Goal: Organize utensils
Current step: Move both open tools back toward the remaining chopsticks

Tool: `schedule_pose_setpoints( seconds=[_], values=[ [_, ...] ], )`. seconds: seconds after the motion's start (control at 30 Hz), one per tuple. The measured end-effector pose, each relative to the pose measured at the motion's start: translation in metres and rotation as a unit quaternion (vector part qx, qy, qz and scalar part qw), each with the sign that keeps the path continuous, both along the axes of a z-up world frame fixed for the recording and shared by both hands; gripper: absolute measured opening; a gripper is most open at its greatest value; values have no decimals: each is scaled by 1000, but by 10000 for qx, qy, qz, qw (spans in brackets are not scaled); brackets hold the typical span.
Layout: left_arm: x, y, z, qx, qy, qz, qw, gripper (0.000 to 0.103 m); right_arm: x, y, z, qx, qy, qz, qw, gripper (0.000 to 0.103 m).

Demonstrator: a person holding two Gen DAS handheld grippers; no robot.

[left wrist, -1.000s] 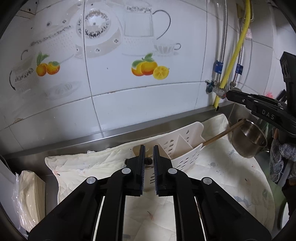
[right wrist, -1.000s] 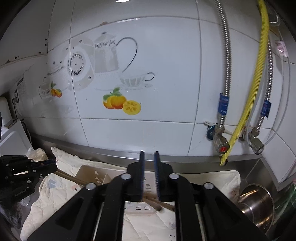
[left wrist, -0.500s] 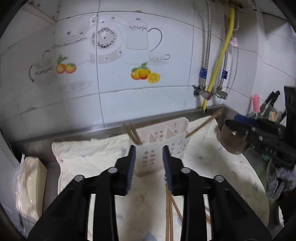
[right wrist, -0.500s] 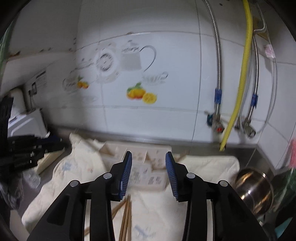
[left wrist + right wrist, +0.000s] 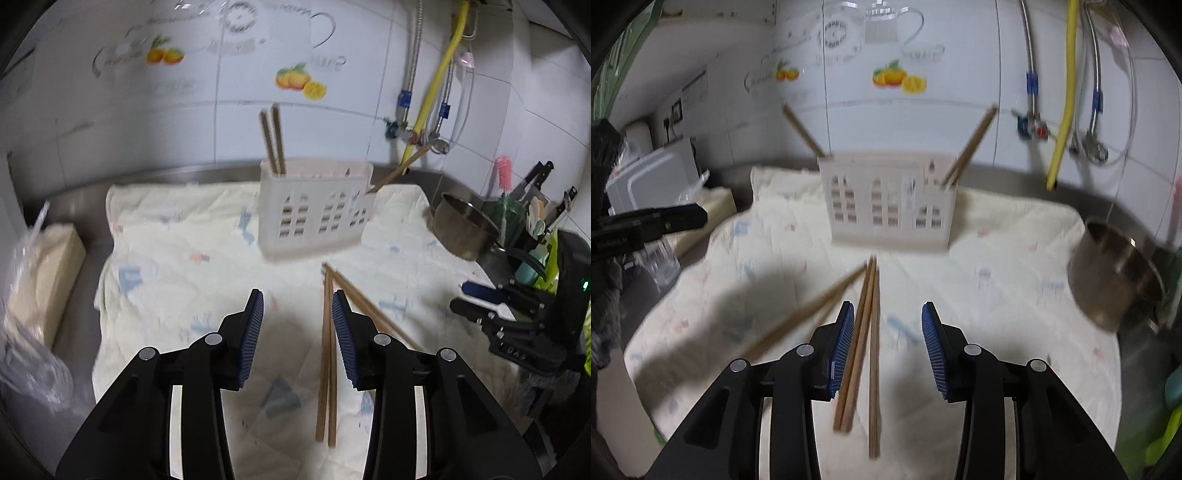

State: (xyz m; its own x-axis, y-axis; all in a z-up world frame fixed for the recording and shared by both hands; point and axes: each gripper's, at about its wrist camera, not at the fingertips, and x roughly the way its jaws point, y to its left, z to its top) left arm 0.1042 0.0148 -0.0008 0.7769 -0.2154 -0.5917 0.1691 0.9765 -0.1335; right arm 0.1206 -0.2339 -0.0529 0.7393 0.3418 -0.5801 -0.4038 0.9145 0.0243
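Observation:
A white slotted utensil caddy [image 5: 314, 214] [image 5: 890, 203] stands on the cream cloth [image 5: 177, 266]. Two chopsticks [image 5: 273, 140] stick up from its left compartment and one leans out on the right [image 5: 399, 170]. Several loose chopsticks [image 5: 327, 350] [image 5: 866, 332] lie on the cloth in front of it. My left gripper [image 5: 297, 332] hovers over bare cloth, its jaws opening with nothing between them; the loose chopsticks pass just beside its right finger. My right gripper [image 5: 886, 339] is open above the loose chopsticks, which lie between its fingers close to the left pad, not pressed.
A steel pot [image 5: 465, 229] [image 5: 1115, 273] sits at the cloth's right edge. Knives and brushes [image 5: 532, 206] stand further right. A bagged paper pack [image 5: 40, 280] lies left. Hoses [image 5: 439, 81] hang on the tiled wall. The other gripper shows at each view's side [image 5: 480, 299] [image 5: 650, 221].
Both grippers have drawn back from the caddy and sunk toward the cloth. Their jaws have gone from shut to open. The loose chopsticks have come into view below them.

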Motion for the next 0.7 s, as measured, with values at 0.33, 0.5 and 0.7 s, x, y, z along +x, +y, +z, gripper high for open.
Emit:
schedule_pose_setpoints(
  seconds=[0.33, 0.5, 0.7],
  values=[
    [-21, 14, -30, -60, 263, 200, 9994, 39, -8, 3, -60, -82, 606, 64, 9981, 25],
    [-27, 19, -37, -110, 349, 237, 9990, 39, -4, 6, -67, -87, 709, 73, 9974, 17],
    [-31, 22, -45, -116, 423, 249, 9987, 39, 1, 12, -71, -219, 782, 114, 9966, 12]
  ],
)
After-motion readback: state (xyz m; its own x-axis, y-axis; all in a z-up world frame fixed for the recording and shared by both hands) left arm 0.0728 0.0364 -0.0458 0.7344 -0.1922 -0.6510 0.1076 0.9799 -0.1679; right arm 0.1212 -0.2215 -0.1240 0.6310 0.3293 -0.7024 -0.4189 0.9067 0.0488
